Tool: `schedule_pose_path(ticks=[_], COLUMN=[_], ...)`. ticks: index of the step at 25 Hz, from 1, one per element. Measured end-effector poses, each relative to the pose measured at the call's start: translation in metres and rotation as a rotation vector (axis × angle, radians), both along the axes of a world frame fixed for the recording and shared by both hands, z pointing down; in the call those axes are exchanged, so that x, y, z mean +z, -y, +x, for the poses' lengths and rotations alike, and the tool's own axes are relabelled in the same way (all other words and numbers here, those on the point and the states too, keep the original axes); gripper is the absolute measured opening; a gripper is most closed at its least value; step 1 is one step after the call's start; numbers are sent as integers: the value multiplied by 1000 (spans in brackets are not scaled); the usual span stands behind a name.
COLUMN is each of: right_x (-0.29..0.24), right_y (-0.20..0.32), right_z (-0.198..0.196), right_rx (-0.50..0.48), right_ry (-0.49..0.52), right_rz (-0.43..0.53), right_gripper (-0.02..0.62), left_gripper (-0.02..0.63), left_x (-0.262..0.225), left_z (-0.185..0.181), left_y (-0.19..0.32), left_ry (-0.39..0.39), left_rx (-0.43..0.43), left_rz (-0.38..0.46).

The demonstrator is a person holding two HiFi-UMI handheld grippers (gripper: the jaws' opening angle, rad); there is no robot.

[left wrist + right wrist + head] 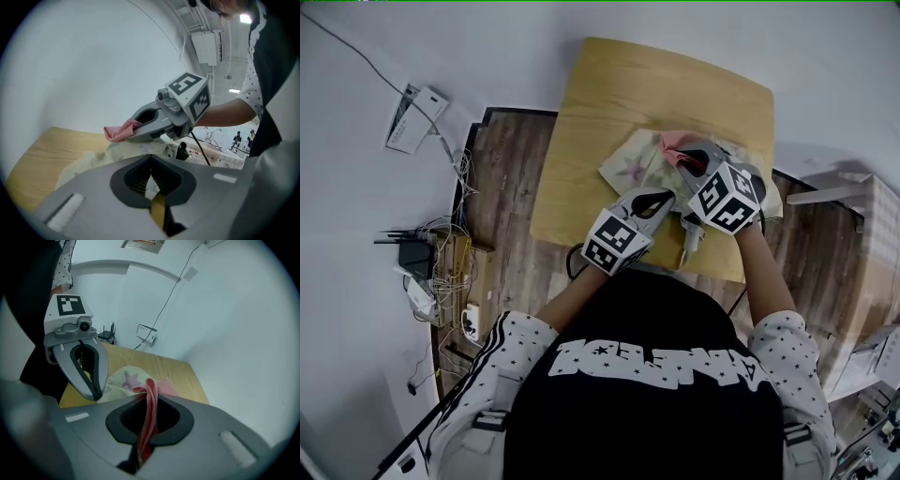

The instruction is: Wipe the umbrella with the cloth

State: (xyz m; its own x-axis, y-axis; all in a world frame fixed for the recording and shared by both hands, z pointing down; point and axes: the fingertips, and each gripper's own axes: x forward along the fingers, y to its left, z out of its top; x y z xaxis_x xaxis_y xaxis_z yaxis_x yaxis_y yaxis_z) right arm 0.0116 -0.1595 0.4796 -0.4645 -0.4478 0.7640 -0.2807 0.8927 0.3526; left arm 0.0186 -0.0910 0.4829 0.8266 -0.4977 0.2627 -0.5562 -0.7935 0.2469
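- umbrella (636, 167): pale, star-printed fabric lying collapsed on the wooden table (619, 84). everything below is placed relative to it.
- left gripper (151, 180): at the umbrella's near edge, jaws narrowed right down and pinching a thin yellowish strip plus a sliver of pale fabric. i read both as part of the umbrella, though this is not certain. likely purpose is to anchor it so the fabric doesn't drag along under a wipe.
- right gripper (149, 404): over the umbrella's far side, angled down, jaws clamped on the pink cloth (150, 414).
- a fold of cloth sticks out past the tips. judged reason: the cloth, not the plastic, should meet the fabric.
- cloth-to-umbrella contact: cannot confirm.
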Motion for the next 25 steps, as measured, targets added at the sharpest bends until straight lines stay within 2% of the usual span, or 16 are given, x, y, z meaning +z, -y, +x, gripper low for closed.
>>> schedule_pose_path(ticks=[12, 25], right_x=[10, 12], right_y=[-42, -84], right_z=[6, 11], right_rx=[-22, -44], right_ry=[-7, 3], right_rz=[-63, -119], right_gripper=[20, 23], left_gripper=[2, 2], left_x=[10, 8], left_z=[-28, -26], left_y=[14, 18], left_ry=[-14, -20], left_rx=[-100, -107], left_rz=[-40, -40])
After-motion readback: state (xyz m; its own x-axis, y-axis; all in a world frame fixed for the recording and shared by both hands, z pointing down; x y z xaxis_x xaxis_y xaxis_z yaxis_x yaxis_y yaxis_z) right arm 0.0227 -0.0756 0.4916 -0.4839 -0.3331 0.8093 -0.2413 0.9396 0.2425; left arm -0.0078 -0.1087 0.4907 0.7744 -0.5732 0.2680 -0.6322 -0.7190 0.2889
